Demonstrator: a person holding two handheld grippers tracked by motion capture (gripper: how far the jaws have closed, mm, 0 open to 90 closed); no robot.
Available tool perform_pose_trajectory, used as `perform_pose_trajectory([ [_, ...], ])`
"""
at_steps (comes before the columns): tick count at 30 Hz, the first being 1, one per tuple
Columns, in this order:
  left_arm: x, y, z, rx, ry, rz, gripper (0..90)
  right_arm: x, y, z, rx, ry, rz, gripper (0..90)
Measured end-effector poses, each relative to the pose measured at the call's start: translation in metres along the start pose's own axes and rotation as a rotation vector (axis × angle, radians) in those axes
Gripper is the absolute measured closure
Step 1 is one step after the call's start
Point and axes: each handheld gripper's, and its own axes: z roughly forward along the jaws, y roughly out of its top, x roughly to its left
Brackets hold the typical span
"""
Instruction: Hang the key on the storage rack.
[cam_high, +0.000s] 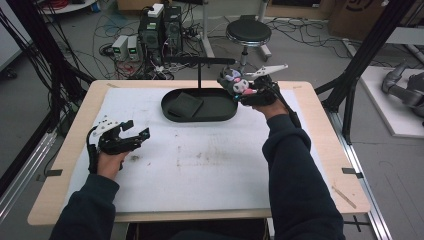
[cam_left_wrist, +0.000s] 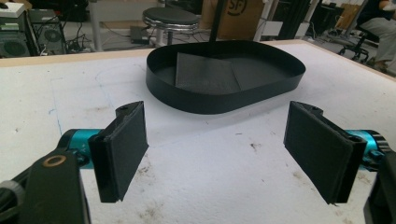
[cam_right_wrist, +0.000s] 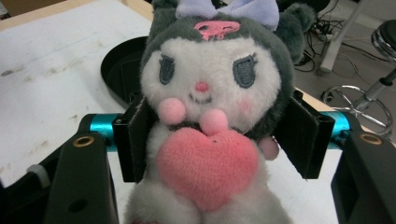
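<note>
Tray (cam_high: 200, 116) at table (cam_high: 75, 145) rear; folded cloth (cam_high: 184, 106) inside, left.

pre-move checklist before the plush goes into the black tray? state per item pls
1. Right gripper has the plush toy: ok, jaws pressed on both its sides in the right gripper view.
2. Plush lifted off the table: ok, it is held up by the far right end of the black tray in the high view.
3. Tray has room: ok, a dark flat pad covers part of the floor, and the rest is bare.
4. Upright post at the tray's far edge out of the path: cannot tell.
5. Left gripper out of the way: ok, open, holding nothing, low over the white mat, apart from the tray.
</note>
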Motion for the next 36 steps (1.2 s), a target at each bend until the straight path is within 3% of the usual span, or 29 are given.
perform_pose_trajectory([
  [8,0.0,0.0,0.001,-0.006,-0.001,0.0,22.1,-0.011,0.026,0.011,-0.038,-0.019,0.032,34.4],
  [14,0.0,0.0,0.0,-0.004,-0.004,-0.001,22.3,-0.014,0.042,0.022,-0.002,-0.082,0.041,34.4],
  [19,0.001,0.0,0.0,-0.005,-0.004,-0.005,22.3,-0.017,0.048,0.028,-0.002,-0.113,0.047,34.4],
  [27,0.0,0.0,0.0,-0.003,-0.006,-0.005,22.3,-0.025,0.047,0.034,-0.025,-0.139,0.105,34.5],
  [31,0.001,0.0,0.0,-0.004,-0.004,-0.008,22.3,-0.028,0.047,0.034,-0.039,-0.199,0.12,34.8],
  [34,0.001,0.0,0.0,-0.002,-0.005,-0.007,22.3,-0.032,0.044,0.034,0.01,-0.279,0.132,34.9],
  [36,0.001,0.0,0.0,-0.001,-0.006,-0.007,22.3,-0.034,0.039,0.036,0.047,-0.297,0.139,34.9],
])
